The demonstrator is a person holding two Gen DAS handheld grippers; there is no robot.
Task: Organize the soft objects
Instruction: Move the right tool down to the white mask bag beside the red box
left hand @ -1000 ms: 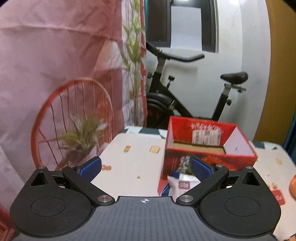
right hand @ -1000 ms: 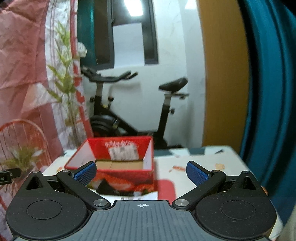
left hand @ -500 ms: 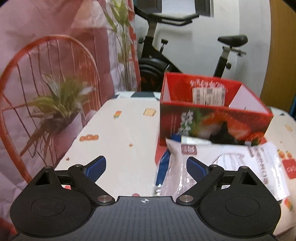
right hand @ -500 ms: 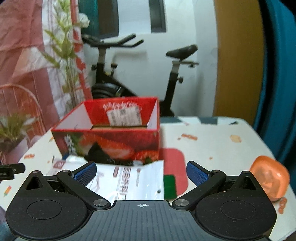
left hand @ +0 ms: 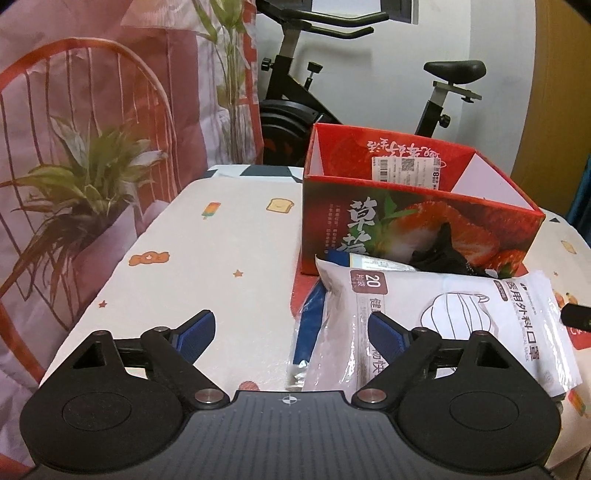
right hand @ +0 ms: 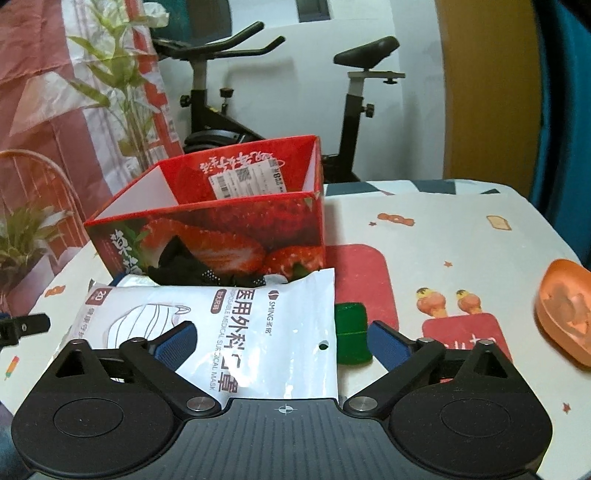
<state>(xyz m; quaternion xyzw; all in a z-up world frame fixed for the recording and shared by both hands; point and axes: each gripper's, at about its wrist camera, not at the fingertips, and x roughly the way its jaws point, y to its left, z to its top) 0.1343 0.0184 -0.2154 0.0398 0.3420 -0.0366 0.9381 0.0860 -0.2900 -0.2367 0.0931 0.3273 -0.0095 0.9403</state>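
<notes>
The left gripper (left hand: 291, 334) has its blue fingers (left hand: 195, 334) wide apart with nothing pinched, though they have just been closing a little; the left edge of the white mask pack (left hand: 439, 317) lies between them. The right gripper (right hand: 284, 341) is also spread wide and holds nothing, its fingers (right hand: 175, 343) have just closed in a bit, and the mask pack (right hand: 236, 332) lies flat between them. A small green thing (right hand: 351, 334) sits just beside the pack's right edge. Everything rests on a tabletop (left hand: 207, 266) with a white cloth covered in little food pictures. An orange dish (right hand: 565, 319) sits near the right edge. Behind the tabletop are a black exercise bike (right hand: 280, 107), a green plant (left hand: 85, 184), a red wire chair (left hand: 92, 92) and a pink curtain (left hand: 44, 29). Compared with a second ago, both grippers have dropped lower and tipped down, so the pack now shows fully and much nearer. The red strawberry box (right hand: 221, 221) stands open just behind the pack; how much is inside cannot be told. A black cloth (right hand: 192, 269) lies against the box's front, touching the pack's far edge.
</notes>
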